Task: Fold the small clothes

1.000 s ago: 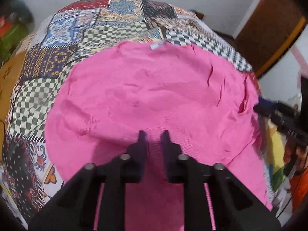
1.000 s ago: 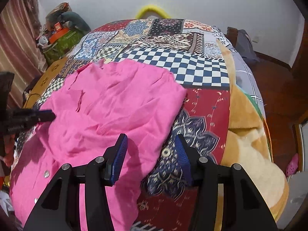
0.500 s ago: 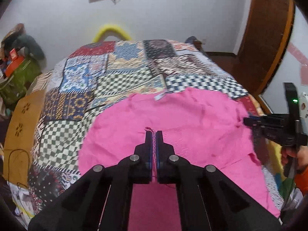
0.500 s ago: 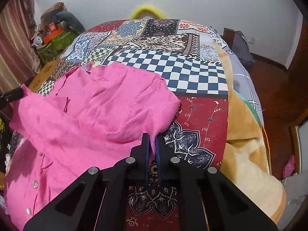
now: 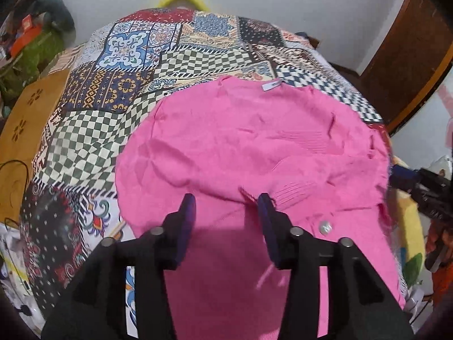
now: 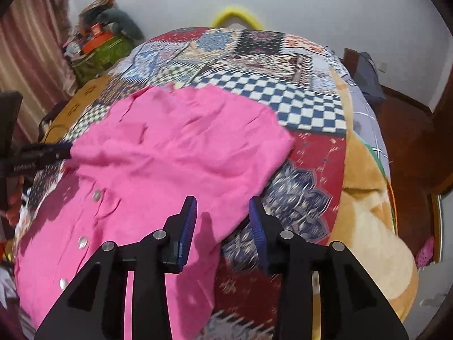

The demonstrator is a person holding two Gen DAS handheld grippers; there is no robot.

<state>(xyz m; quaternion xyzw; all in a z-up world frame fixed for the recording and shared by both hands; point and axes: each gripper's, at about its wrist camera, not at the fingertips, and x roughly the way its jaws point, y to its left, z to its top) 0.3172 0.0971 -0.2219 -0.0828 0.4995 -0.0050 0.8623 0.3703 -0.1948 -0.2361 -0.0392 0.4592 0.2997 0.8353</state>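
We log the bright pink knitted button-front cardigan (image 5: 254, 141) lying on the patchwork-print bedspread (image 5: 119, 85), upper part already folded down over the lower, collar label toward the far end. Left gripper (image 5: 225, 206): jaws opening, poised over the ribbed folded edge, a loose pink thread near one pad, no cloth pinched. Right gripper (image 6: 222, 212): jaws opening, straddling the cardigan's right-hand edge, nothing clamped.

Handling judgement: light, soft, limp knit. It will sag and stretch wherever lifted and drag on the bedspread rather than slide. Ribbing and button placket (image 6: 85, 218) look the firmest places to pinch; loose yarn may snag on the pads.

Edges and room: the far bedspread is bare, so there is room beyond the collar. The tan plush blanket (image 6: 368, 198) lies just beside the right edge; near hem runs out of view below both grippers.
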